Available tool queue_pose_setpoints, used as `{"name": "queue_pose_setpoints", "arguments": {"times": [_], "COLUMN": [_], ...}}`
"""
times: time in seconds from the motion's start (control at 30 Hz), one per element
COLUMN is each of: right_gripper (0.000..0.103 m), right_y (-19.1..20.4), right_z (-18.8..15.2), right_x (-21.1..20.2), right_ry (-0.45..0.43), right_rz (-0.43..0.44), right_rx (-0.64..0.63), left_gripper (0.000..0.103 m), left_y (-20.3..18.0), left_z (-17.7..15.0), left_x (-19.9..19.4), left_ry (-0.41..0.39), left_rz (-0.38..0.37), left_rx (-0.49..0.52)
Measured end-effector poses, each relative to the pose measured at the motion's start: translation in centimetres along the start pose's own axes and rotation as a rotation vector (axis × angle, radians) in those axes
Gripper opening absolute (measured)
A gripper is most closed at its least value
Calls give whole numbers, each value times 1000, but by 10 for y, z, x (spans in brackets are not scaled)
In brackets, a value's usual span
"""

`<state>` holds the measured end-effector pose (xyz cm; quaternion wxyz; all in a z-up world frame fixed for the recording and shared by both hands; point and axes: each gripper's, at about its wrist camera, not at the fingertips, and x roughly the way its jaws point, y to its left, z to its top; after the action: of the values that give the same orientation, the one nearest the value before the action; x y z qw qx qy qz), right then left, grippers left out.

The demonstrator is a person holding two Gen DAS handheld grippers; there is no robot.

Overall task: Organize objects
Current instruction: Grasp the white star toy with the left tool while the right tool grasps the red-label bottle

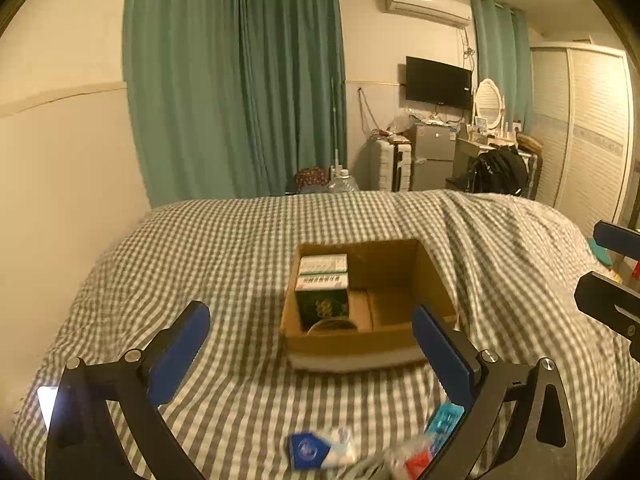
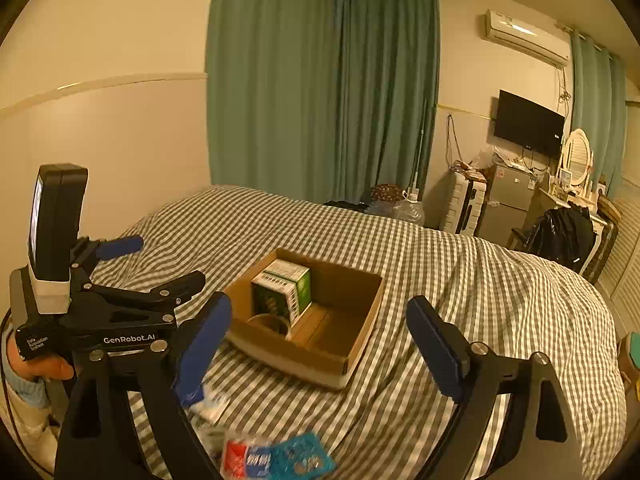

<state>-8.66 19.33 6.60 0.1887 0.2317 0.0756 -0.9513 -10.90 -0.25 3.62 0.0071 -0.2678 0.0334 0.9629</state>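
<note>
One cardboard box [image 1: 394, 280] ahead of the spread jaws, holding two stacked green cartons [image 1: 322, 286] and one round tin [image 1: 333, 325]. Three loose packets [image 1: 320, 449] below and between them. Left gripper [image 1: 310, 344] and right gripper [image 2: 320, 340] both hovering wide open, gripping nothing

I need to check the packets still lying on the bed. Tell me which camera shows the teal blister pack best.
The right wrist view: the teal blister pack lies flat on the bedspread with most of its face visible. In the left wrist view the same pack is half hidden behind a finger of the open left gripper.
</note>
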Motion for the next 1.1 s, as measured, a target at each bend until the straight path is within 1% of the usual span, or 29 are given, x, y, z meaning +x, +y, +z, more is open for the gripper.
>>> {"name": "queue_pose_setpoints", "arguments": {"times": [0.1, 0.2, 0.27, 0.33, 0.47, 0.53, 0.6, 0.67, 0.77, 0.83, 0.87, 0.9, 0.93, 0.97, 1.03, 1.1], "right_gripper": [92, 92, 92, 92, 92, 92, 92, 91, 91, 91, 91, 91, 91, 91, 91, 91], "right_y": [12, 23, 28, 35, 46, 51, 53, 52, 42, 32, 29, 26, 26, 26, 27, 27], "right_z": [-15, -38, -55, -77, -112, -132, -147, -160, -170, -175, -174, -174, -173, -172, -172, -172], "right_x": [-11, -11, -4, 10, 39, 56, 67, 80, 88, 89, 87, 85, 84, 83, 81, 81], "right_ry": [18, 64, 107, 171, 285, 349, 397, 444, 472, 482, 480, 473, 468, 463, 459, 460], "right_rz": [4, 9, 13, 27, 51, 57, 65, 48, 3, -12, -17, -19, -18, -16, -13, -7], "right_rx": [-4, -12, -16, -14, -21, -17, -5, -5, -4, 28, 36, 46, 50, 52, 49, 50], "left_gripper": [103, 103, 103, 103, 103, 103, 103, 103, 103, 103, 101, 95, 87, 83, 58, 58], "left_y": [7, 10, 11, 10, 3, -2, -6, -6, -10, -15, -18, -23, -26, -27, -29, -27], "left_z": [-27, -52, -73, -92, -121, -136, -149, -157, -167, -173, -174, -178, -181, -183, -188, -186], "left_x": [-10, -13, -10, -5, 7, 13, 20, 27, 36, 43, 45, 48, 51, 54, 60, 57], "left_ry": [32, 63, 90, 127, 197, 239, 283, 316, 362, 389, 398, 417, 433, 447, 481, 466], "left_rz": [22, 42, 56, 77, 77, 56, 64, 36, 12, -35, -49, -63, -87, -125, -183, -184], "left_rx": [-19, -34, -48, -53, -32, -22, -7, -14, -5, 0, 6, 19, 23, 18, 2, -13]}}
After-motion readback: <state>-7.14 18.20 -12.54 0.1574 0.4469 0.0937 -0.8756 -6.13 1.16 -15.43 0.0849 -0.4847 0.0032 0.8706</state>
